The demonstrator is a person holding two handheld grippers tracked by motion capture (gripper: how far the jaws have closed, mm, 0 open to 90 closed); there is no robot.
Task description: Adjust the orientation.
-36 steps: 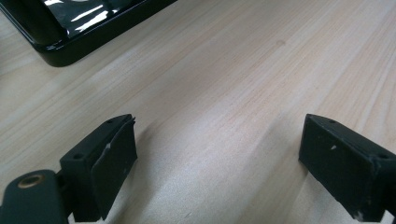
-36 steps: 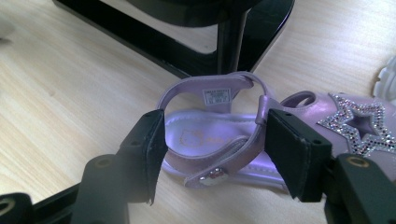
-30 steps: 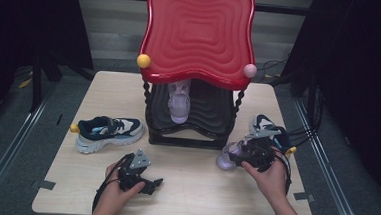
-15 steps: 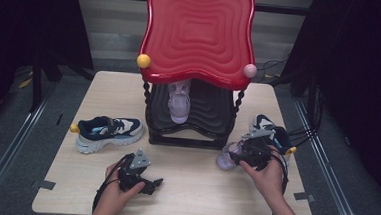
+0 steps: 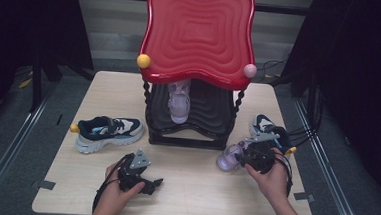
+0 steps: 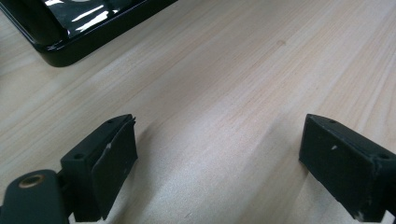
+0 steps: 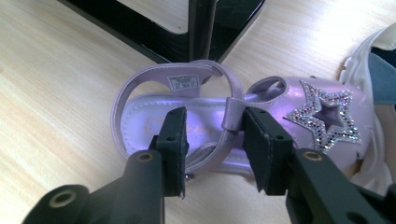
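Note:
A lilac sandal (image 7: 322,112) with a glittery star lies on the table (image 5: 197,203) in front of the rack's right post, also seen as the sandal (image 5: 227,161) from above. My right gripper (image 7: 212,123) reaches down over it, and its jaws have just been closing with the ankle strap between them. The right pad (image 7: 256,135) touches the strap, while a gap remains at the left pad (image 7: 177,140). In the high view that right gripper (image 5: 244,157) sits at the sandal's heel. My left gripper (image 6: 217,140) is open over bare wood, low near the front as the left gripper (image 5: 152,184).
A shoe rack with a red wavy top (image 5: 199,33) and a black base (image 5: 192,132) stands mid-table, with a lilac shoe (image 5: 179,103) on its shelf. One navy and white sneaker (image 5: 108,132) lies at the left. Another sneaker (image 5: 267,128) lies right behind the sandal.
Both hands and all the shoes stay where they were. The high view is too small to show any jaw movement.

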